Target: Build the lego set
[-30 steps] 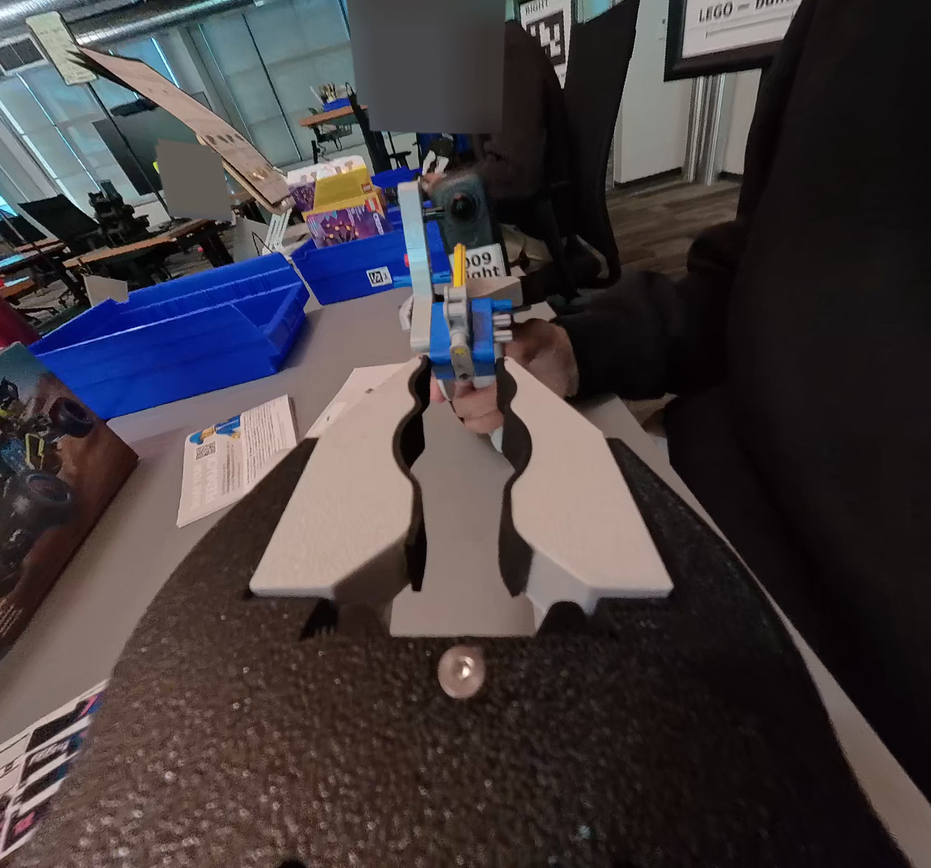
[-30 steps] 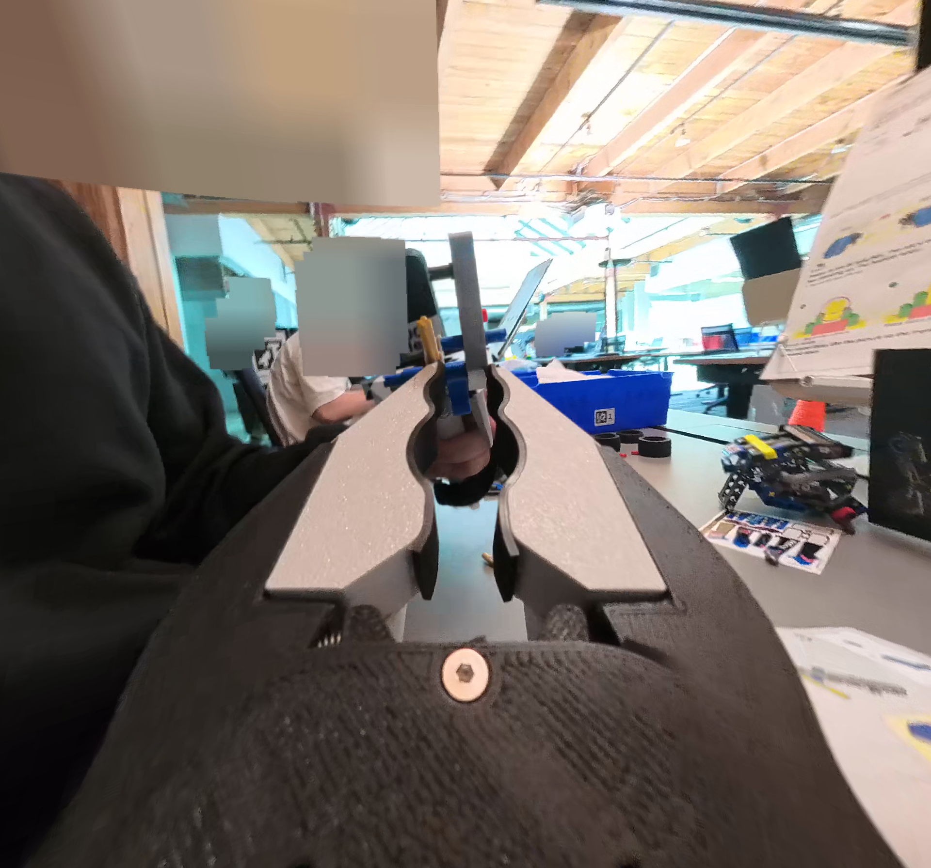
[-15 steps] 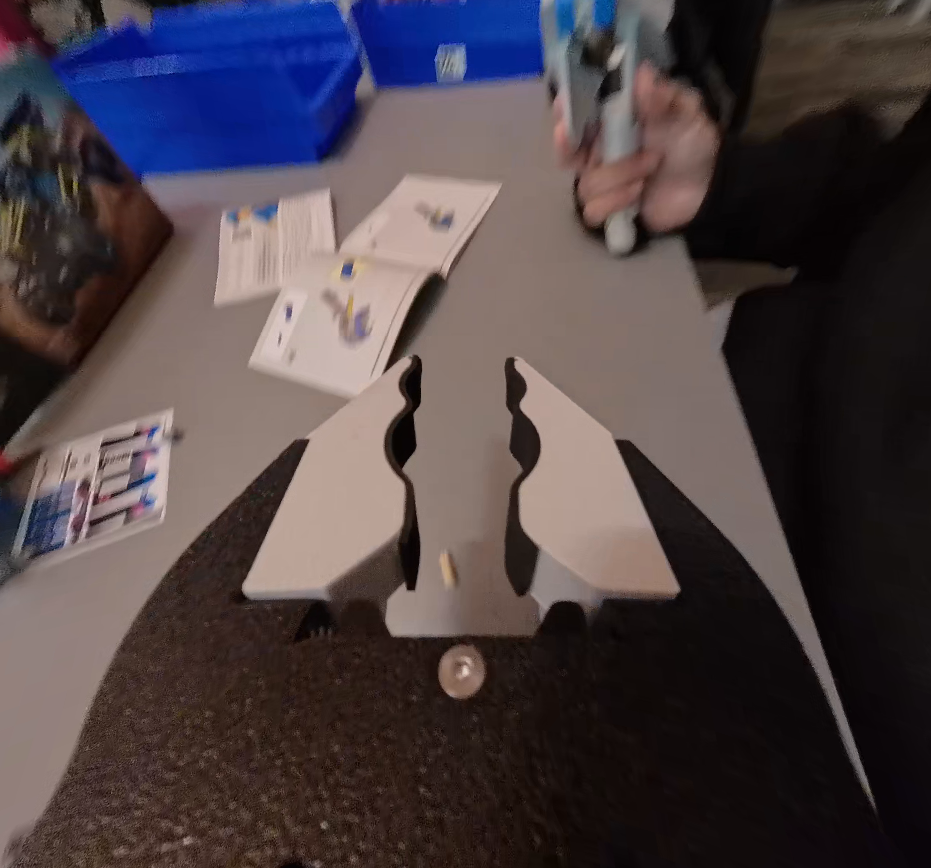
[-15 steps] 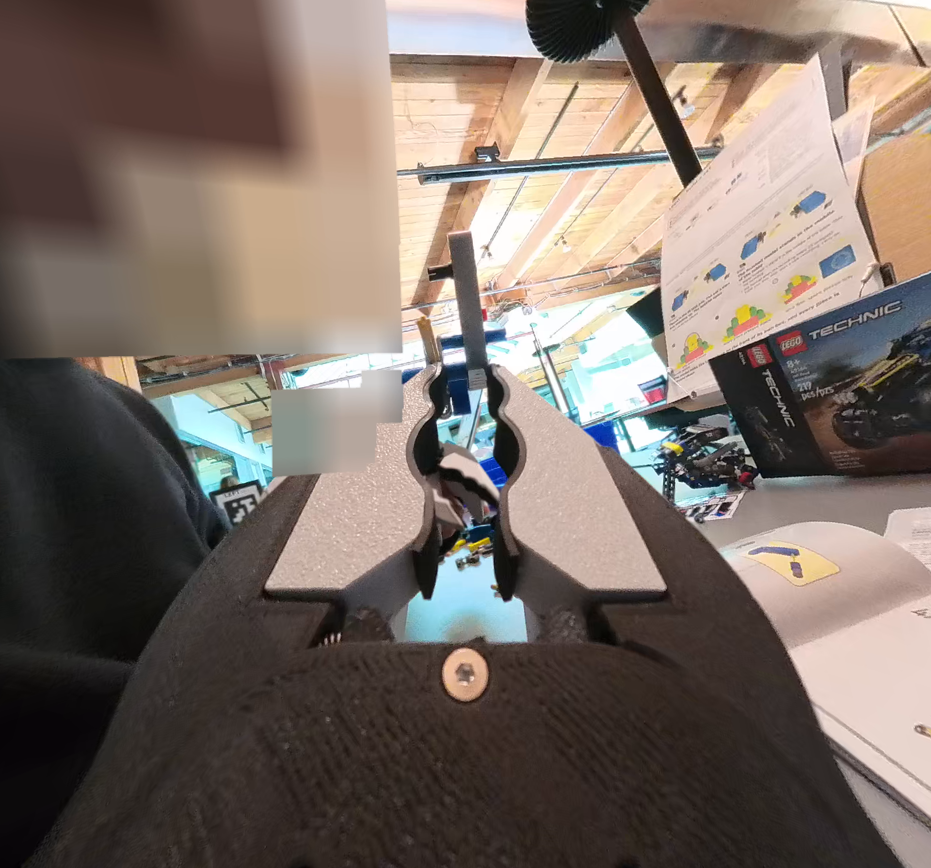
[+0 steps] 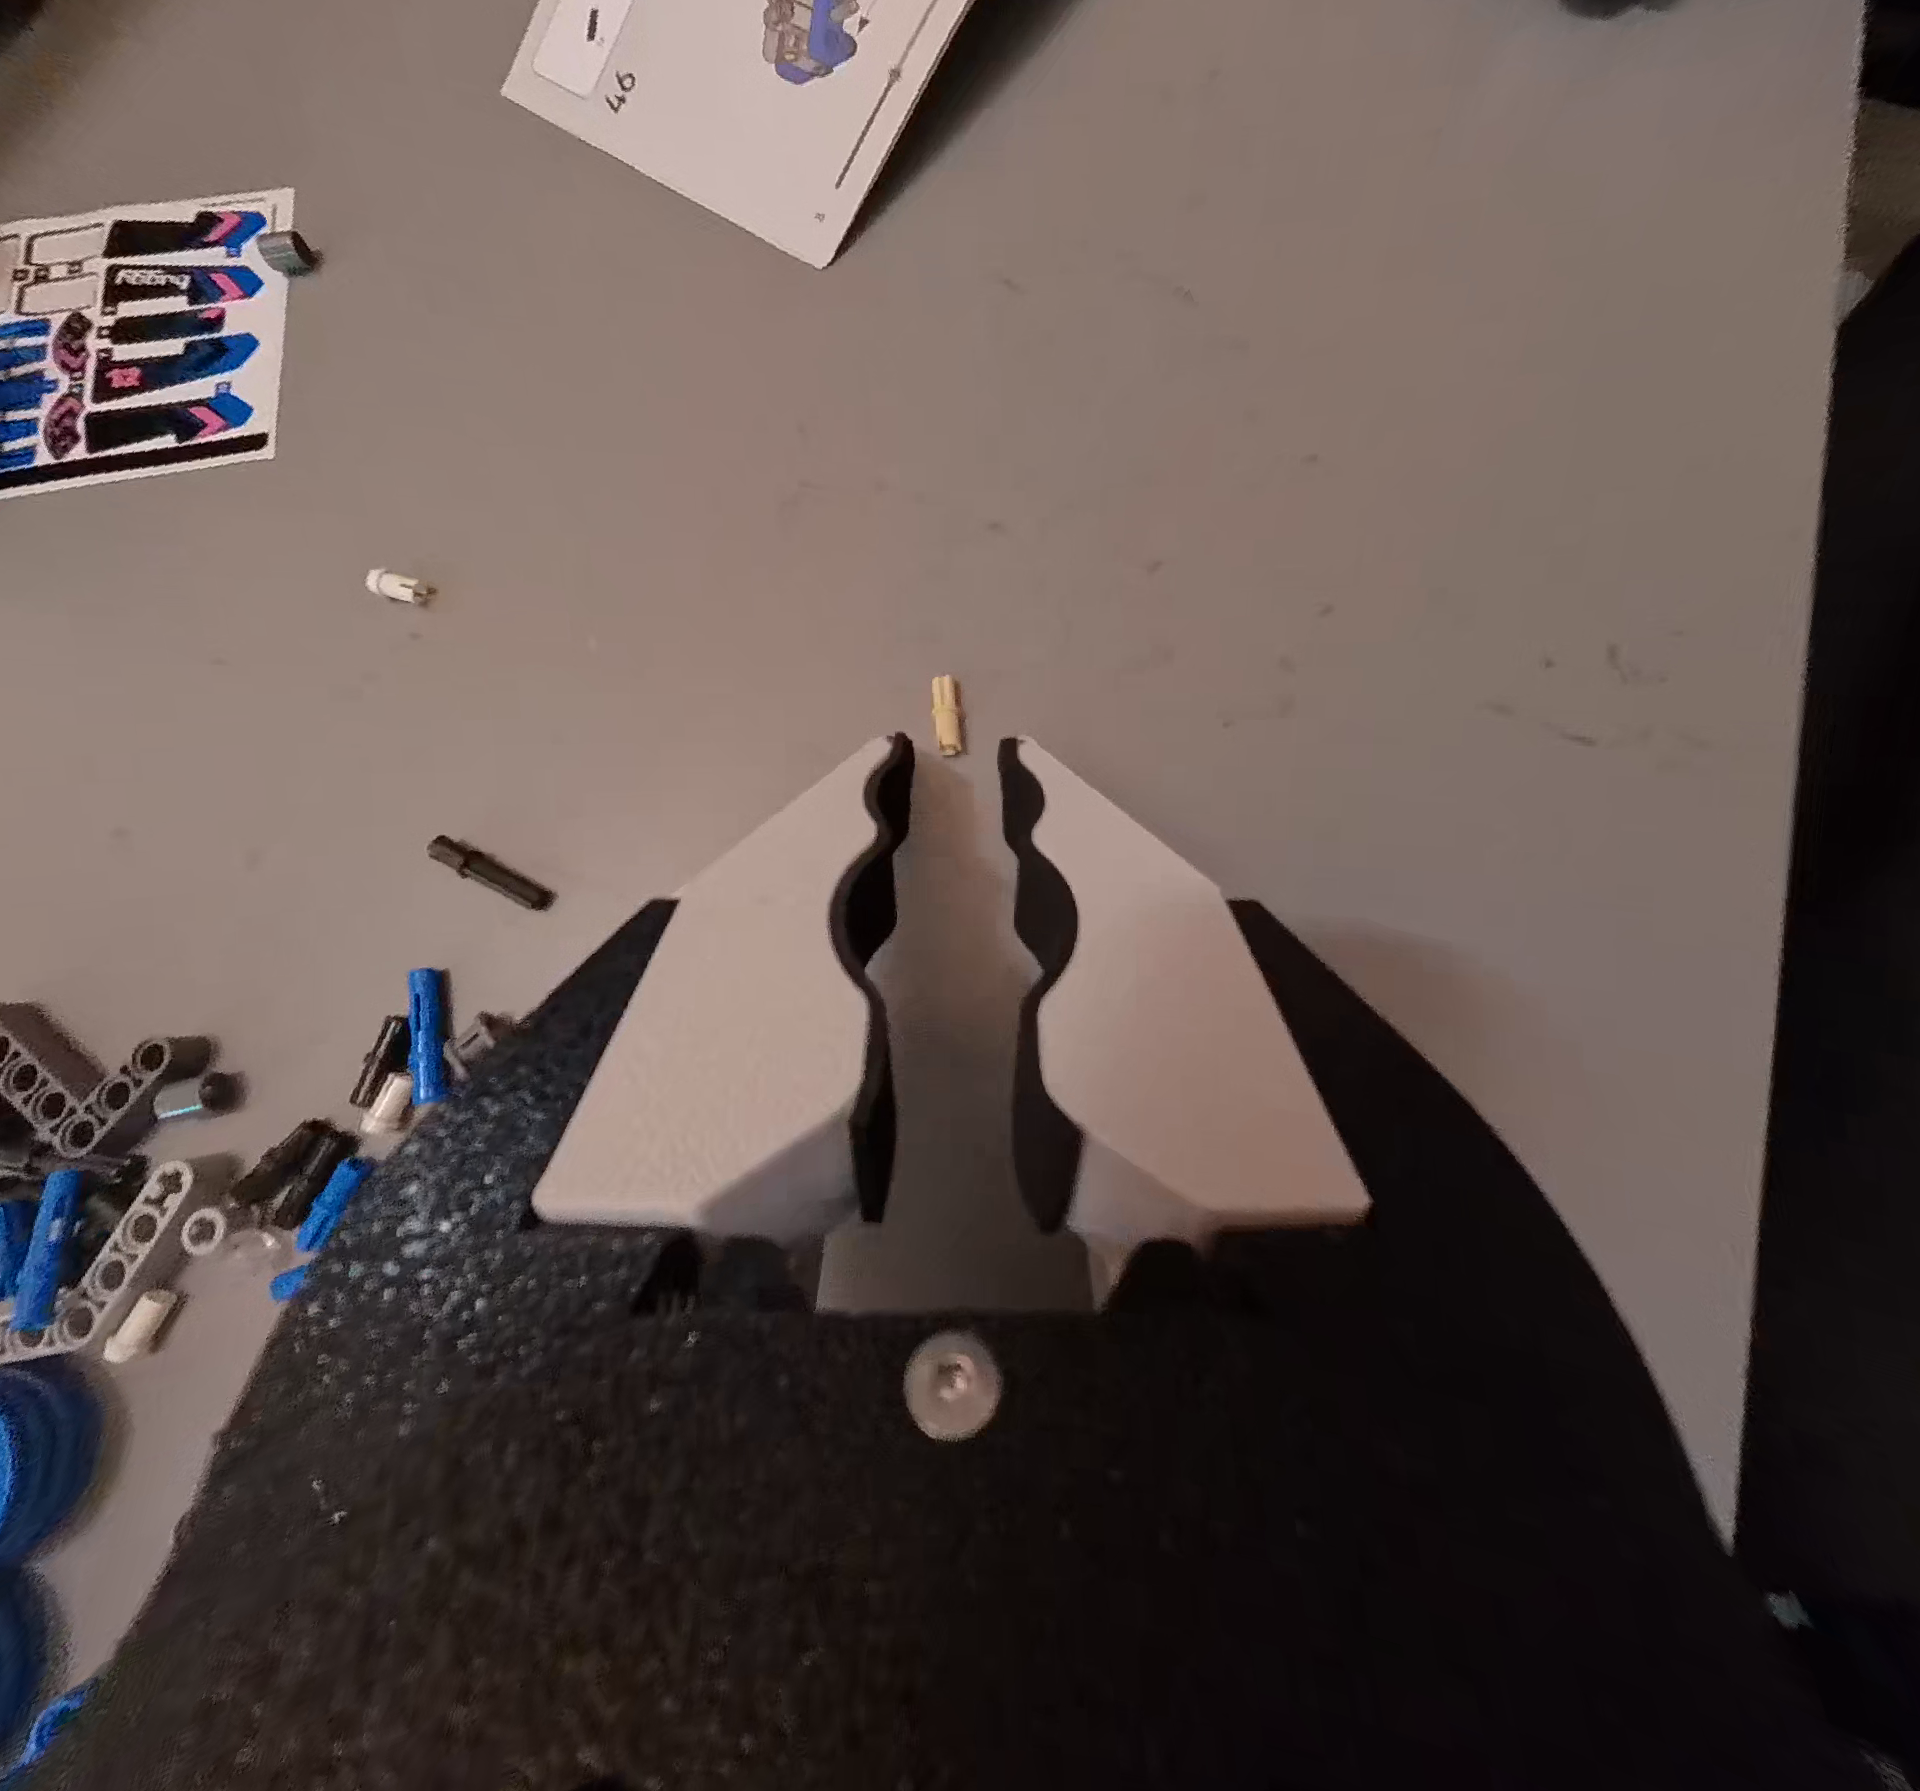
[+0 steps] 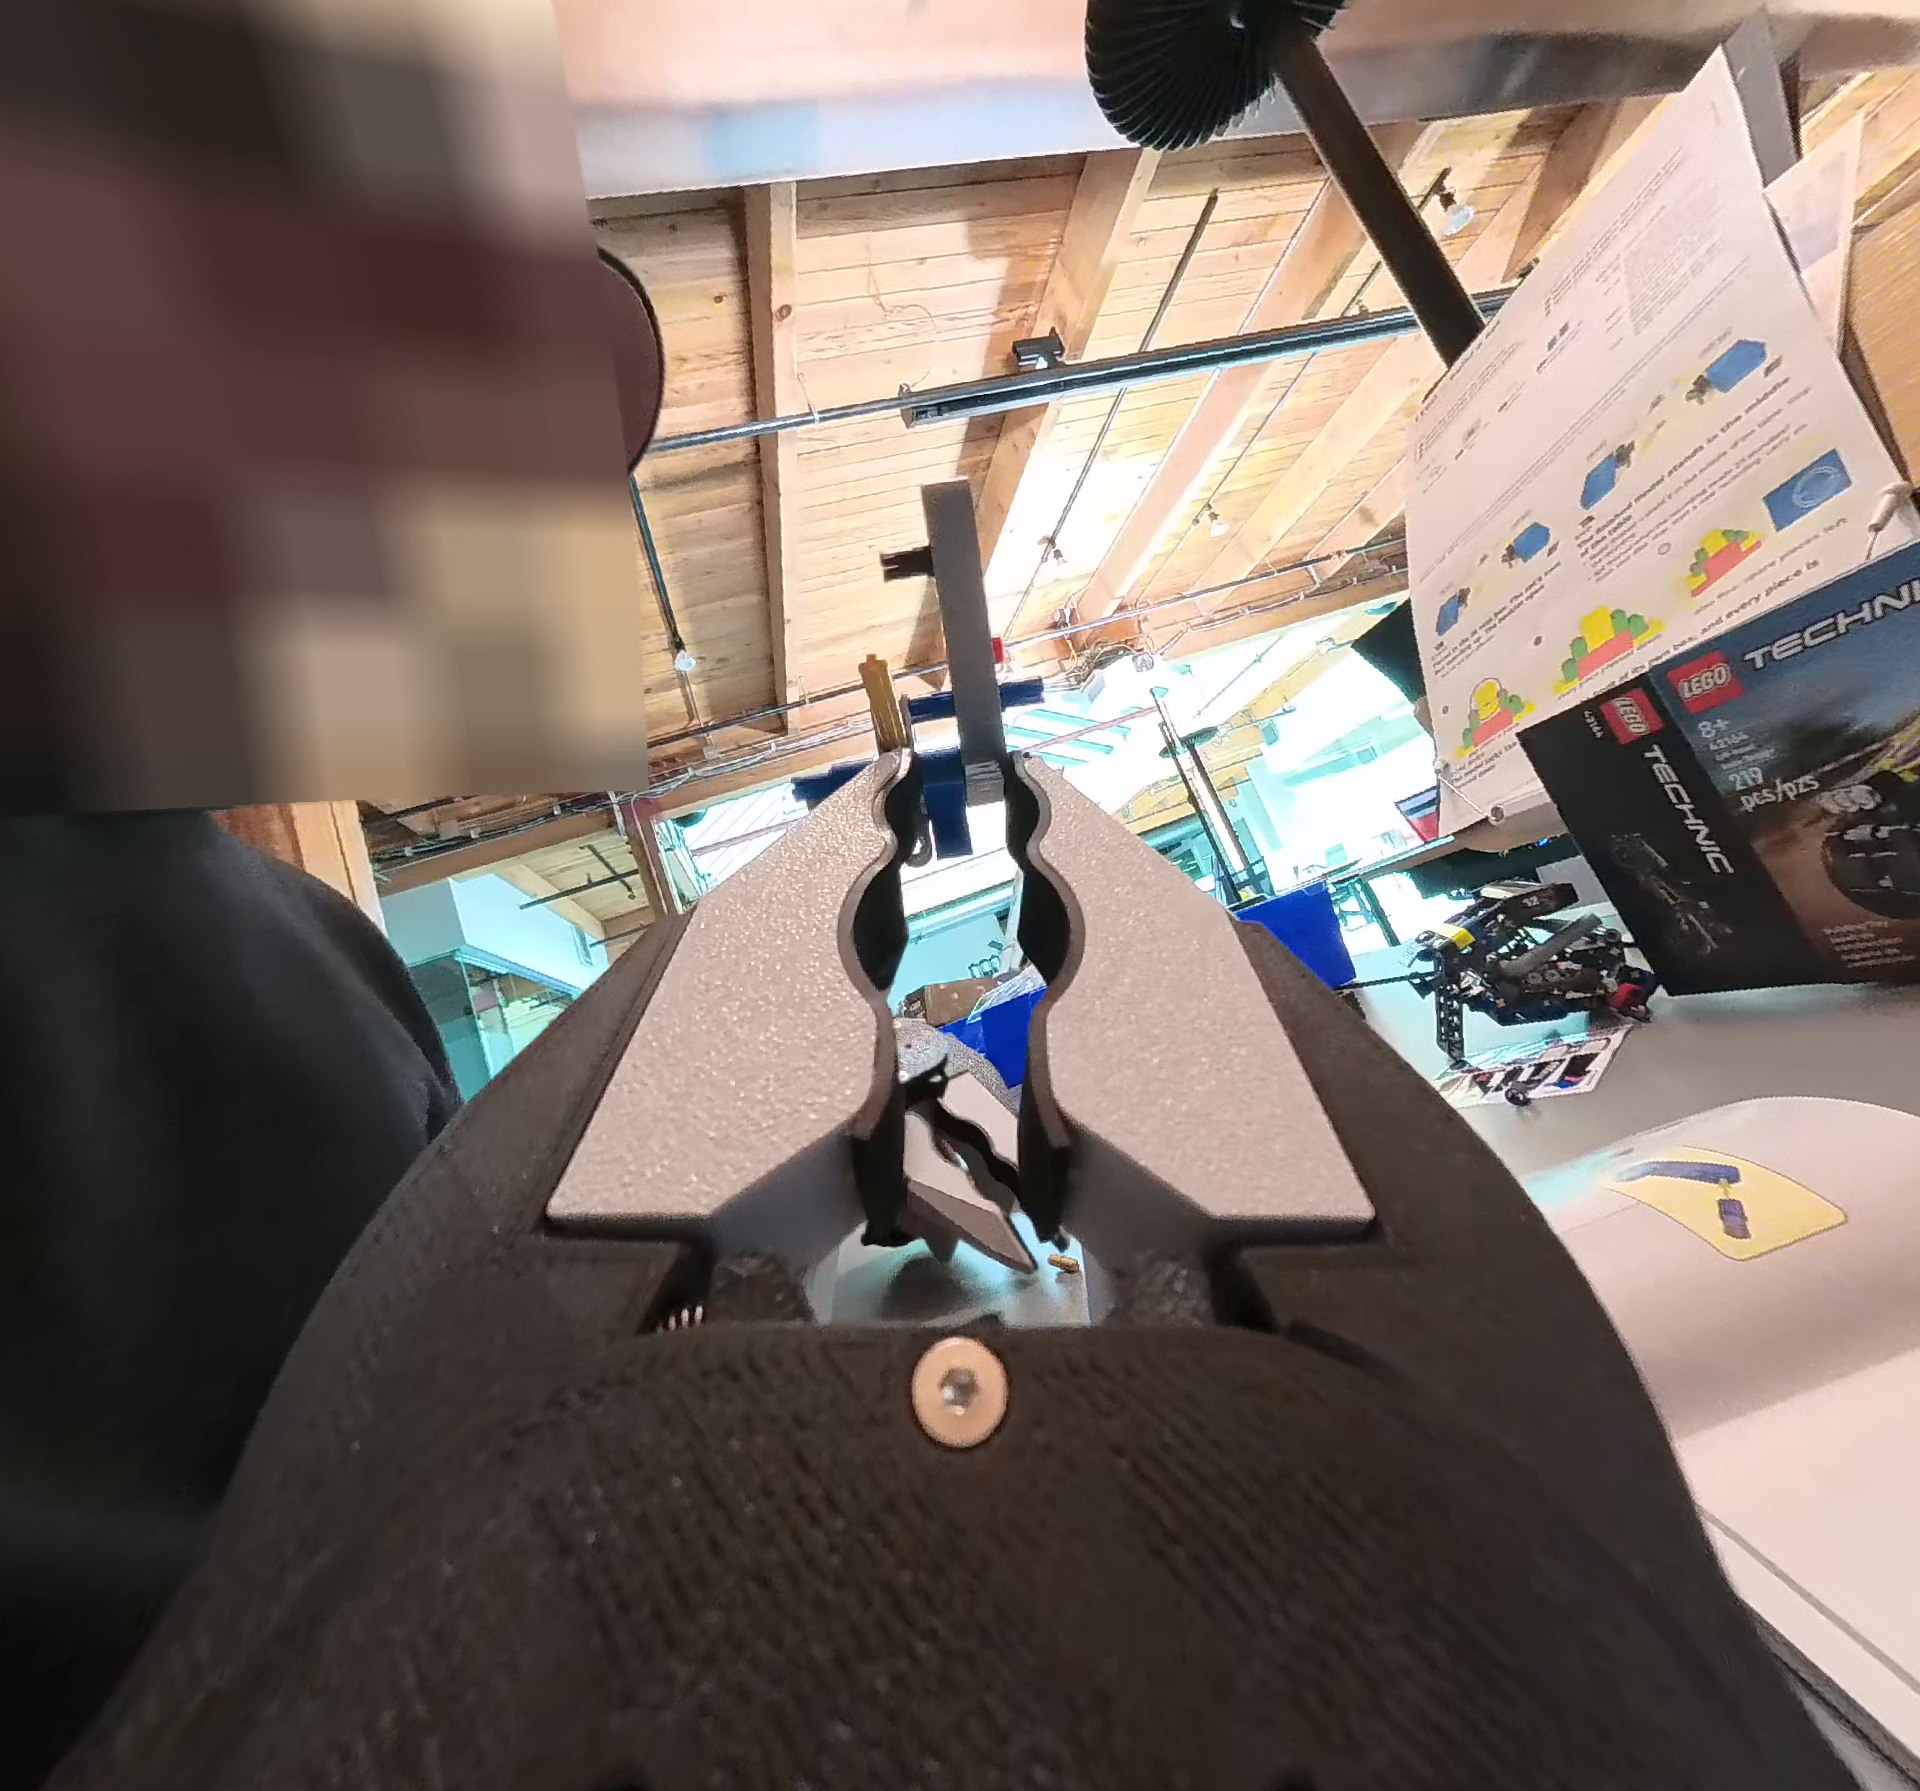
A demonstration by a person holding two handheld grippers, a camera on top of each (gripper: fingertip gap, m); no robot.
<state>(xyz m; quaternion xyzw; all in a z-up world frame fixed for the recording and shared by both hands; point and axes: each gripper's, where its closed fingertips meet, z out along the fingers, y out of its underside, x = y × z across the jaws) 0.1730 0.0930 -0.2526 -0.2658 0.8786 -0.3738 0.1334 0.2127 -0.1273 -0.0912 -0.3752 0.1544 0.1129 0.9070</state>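
Since the earlier frame, the left gripper [image 5: 951, 754] has been dropping away from the raised model toward the tabletop [image 5: 1299, 494], where its fingers [image 5: 748, 993] are standing apart and empty, tips just short of a tan peg [image 5: 947, 715] lying just beyond them. Farther out beyond the fingers an instruction booklet [image 5: 790, 48] is lying open, and loose pieces [image 5: 114, 1180] are lying scattered off to their left. Meanwhile the right gripper [image 6: 961, 775] is pointing upward, its fingers [image 6: 1164, 1014] clamping the blue-and-grey lego assembly [image 6: 961, 661] at their tips, a grey beam sticking up past them.
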